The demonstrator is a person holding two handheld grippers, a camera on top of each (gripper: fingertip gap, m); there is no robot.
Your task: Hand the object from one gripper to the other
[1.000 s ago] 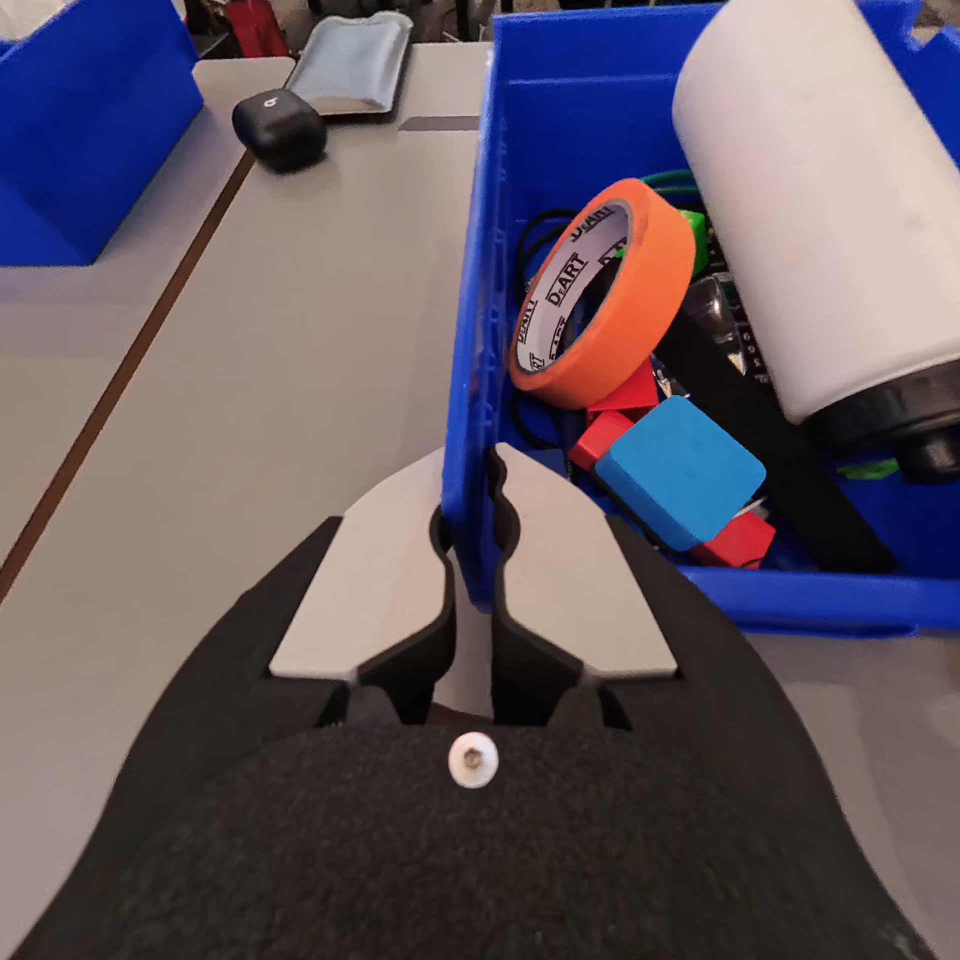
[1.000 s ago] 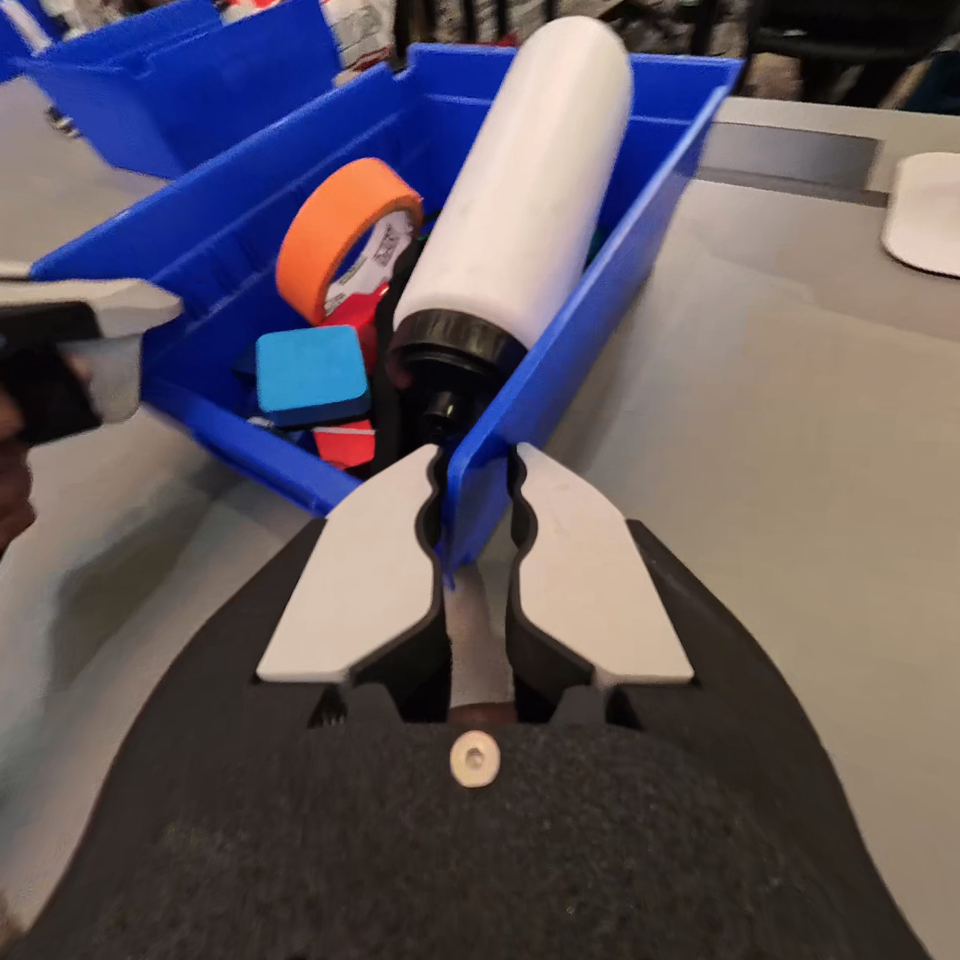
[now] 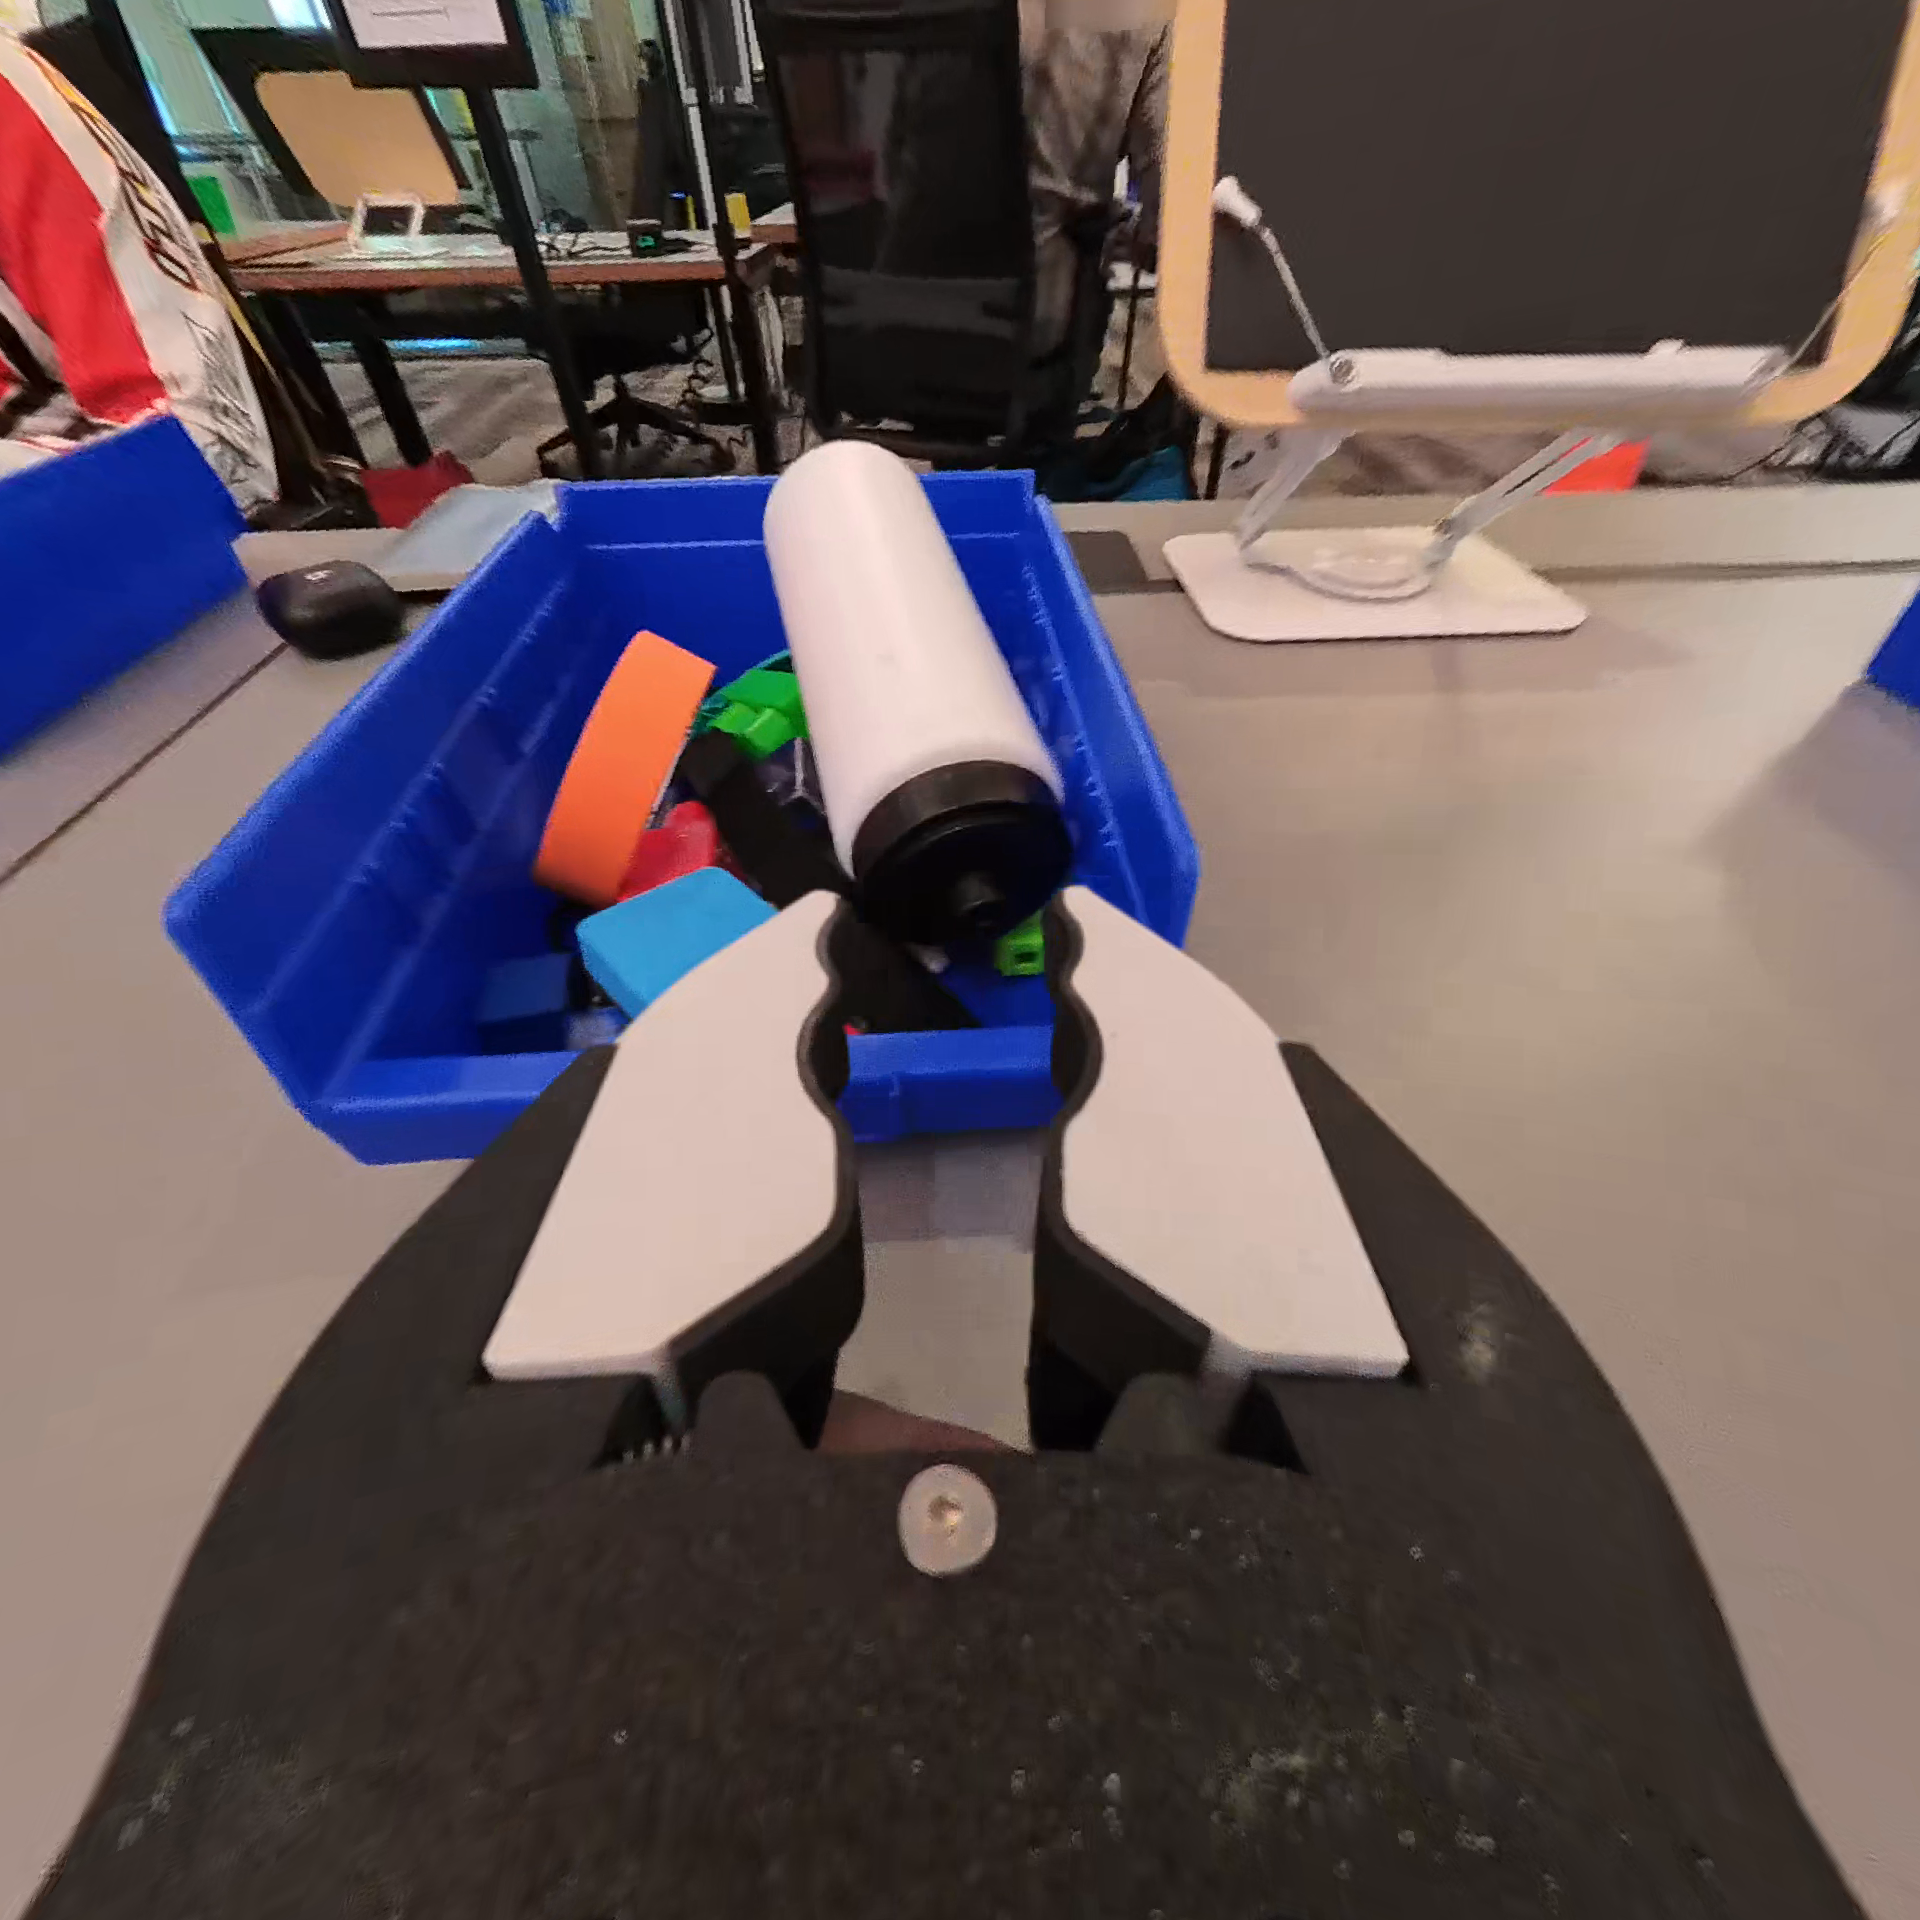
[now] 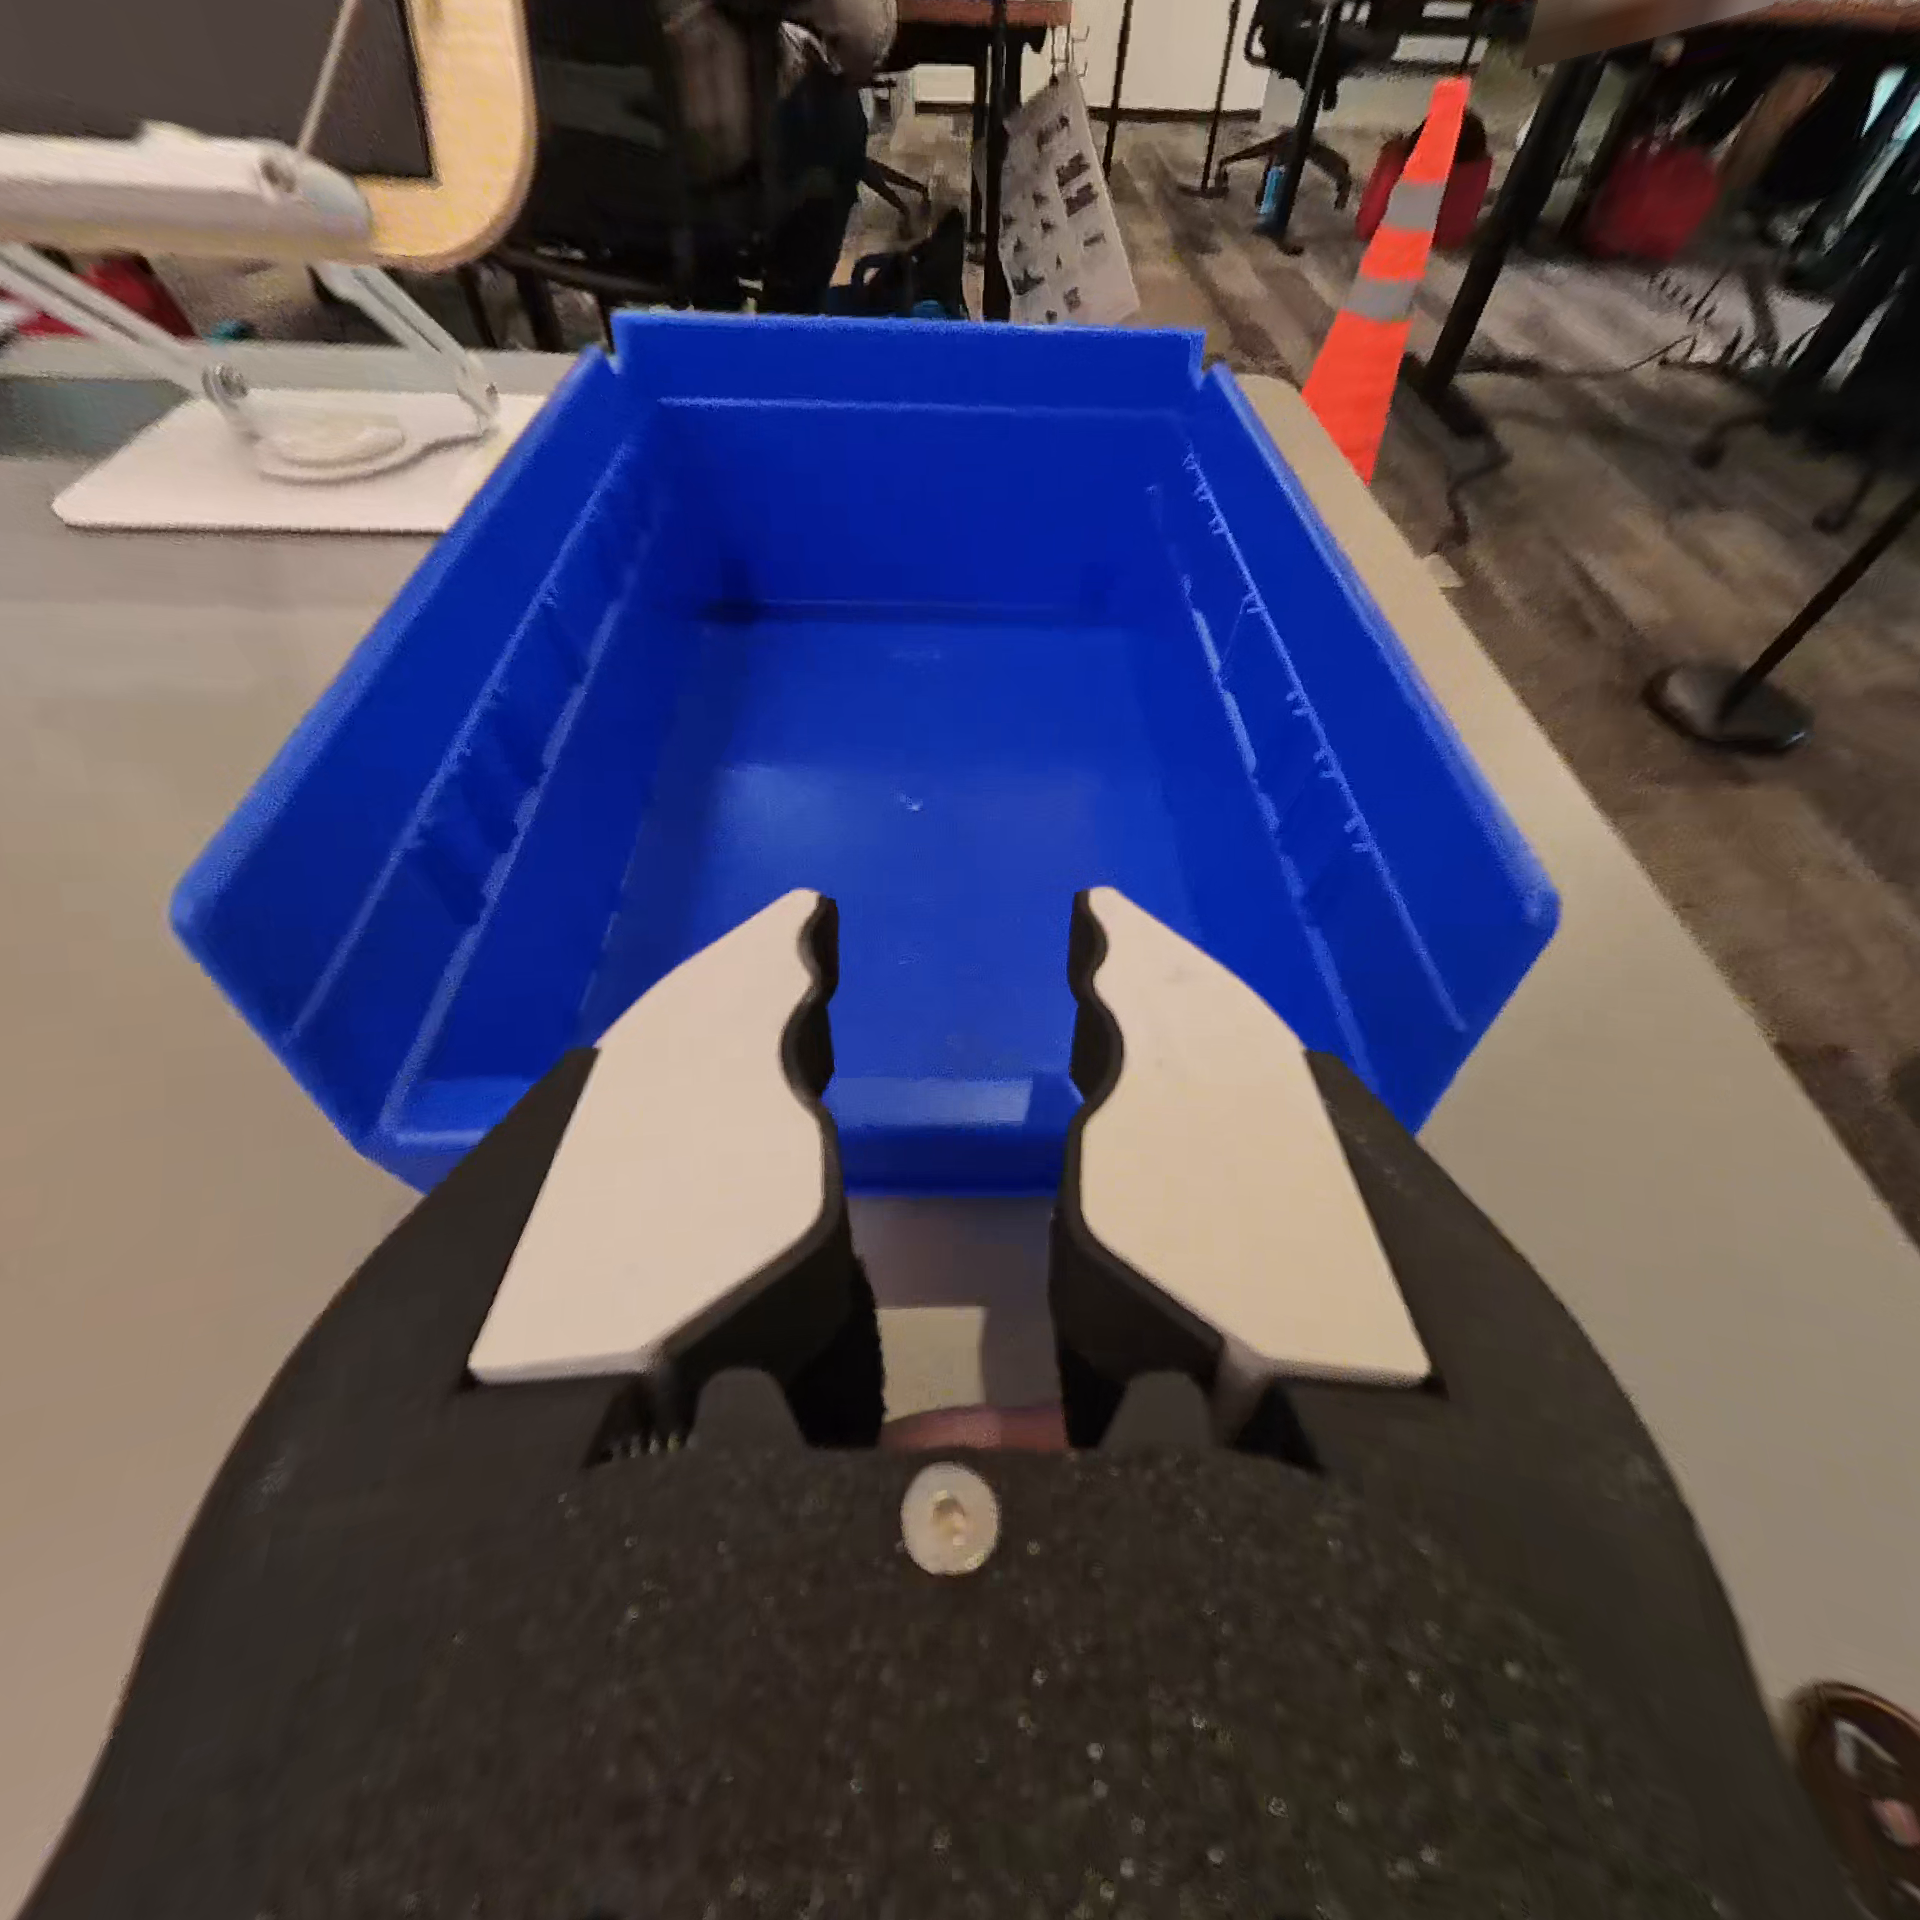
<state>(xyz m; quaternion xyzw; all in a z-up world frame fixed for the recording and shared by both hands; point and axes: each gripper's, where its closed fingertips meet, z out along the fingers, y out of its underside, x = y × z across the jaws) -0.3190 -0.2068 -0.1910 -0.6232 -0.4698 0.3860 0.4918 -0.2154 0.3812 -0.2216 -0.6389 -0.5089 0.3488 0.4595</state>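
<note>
Parted right gripper (image 4: pixel 951 914) before blue bin (image 4: pixel 499 748)

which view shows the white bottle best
The left wrist view: the white bottle lies across the full blue bin, black cap toward the open left gripper. The right wrist view shows none of it, only an empty bin.

Desk clutter and office backdrop around a grey table (image 3: pixel 1455 883).

Left wrist view: at 1 o'clock, a tan-framed dark screen (image 3: pixel 1538 177) on a white stand (image 3: pixel 1382 597), flat base resting on the table; at 10 o'clock, a small rounded black case (image 3: pixel 327 606), with a grey pouch (image 3: pixel 468 535) just behind; at 12 o'clock, past the table's far edge, a black office chair (image 3: pixel 914 260); hard against the 10 o'clock edge, a red and white garment (image 3: pixel 94 260) on a person. Right wrist view: same screen and stand at 11 o'clock; at 1 o'clock, an orange traffic cone (image 4: pixel 1382 281) with 2 grey bands, upright on the carpet; at 3 o'clock, a round black floor base (image 4: pixel 1725 717) carrying a slanted pole.
</note>
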